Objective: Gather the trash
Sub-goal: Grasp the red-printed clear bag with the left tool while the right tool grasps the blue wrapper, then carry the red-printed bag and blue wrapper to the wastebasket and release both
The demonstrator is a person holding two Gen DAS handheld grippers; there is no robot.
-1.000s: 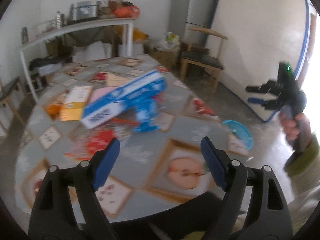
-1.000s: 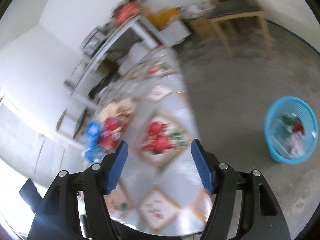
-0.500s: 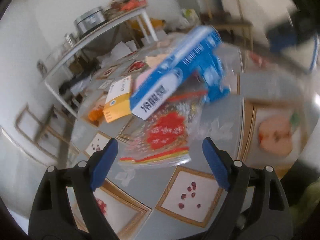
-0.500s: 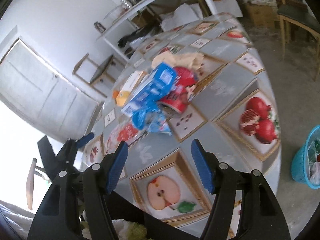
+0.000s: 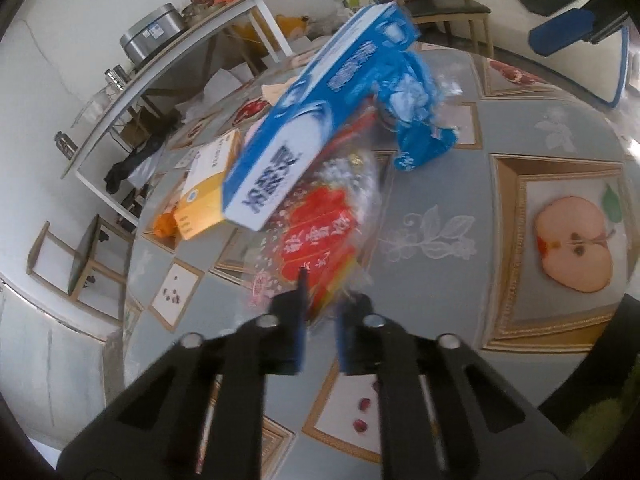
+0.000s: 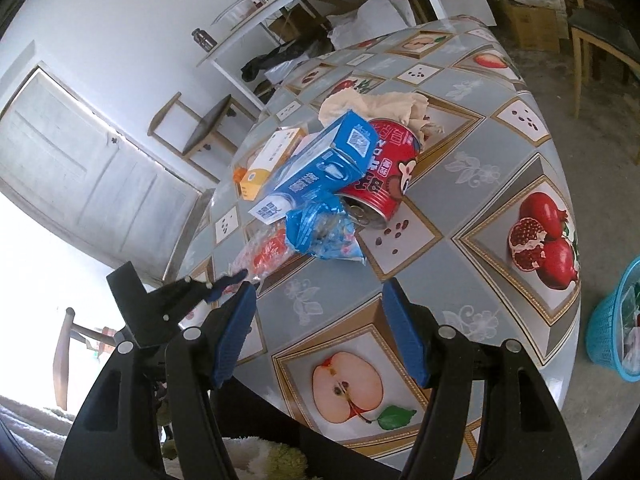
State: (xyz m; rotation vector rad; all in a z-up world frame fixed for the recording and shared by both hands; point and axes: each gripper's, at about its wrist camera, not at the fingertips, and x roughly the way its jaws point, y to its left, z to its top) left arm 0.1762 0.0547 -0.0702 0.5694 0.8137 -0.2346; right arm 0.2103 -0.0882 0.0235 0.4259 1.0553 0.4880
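Open tablecloth (image 6: 460,256) right of the trash pile (image 6: 320,184), blue box (image 5: 312,120) leaning over the red wrapper (image 5: 316,240).

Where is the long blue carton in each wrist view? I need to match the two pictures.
Left wrist: the blue carton slants across the upper centre, above the red clear wrapper that the closing left gripper pinches.
Right wrist: the carton lies left of centre, leaning on the red can.
Shared landmark: the crumpled blue bag beside it.

Right claw (image 6: 320,330) open above table (image 6: 472,272), trash pile (image 6: 320,184), blue basket (image 6: 616,320)
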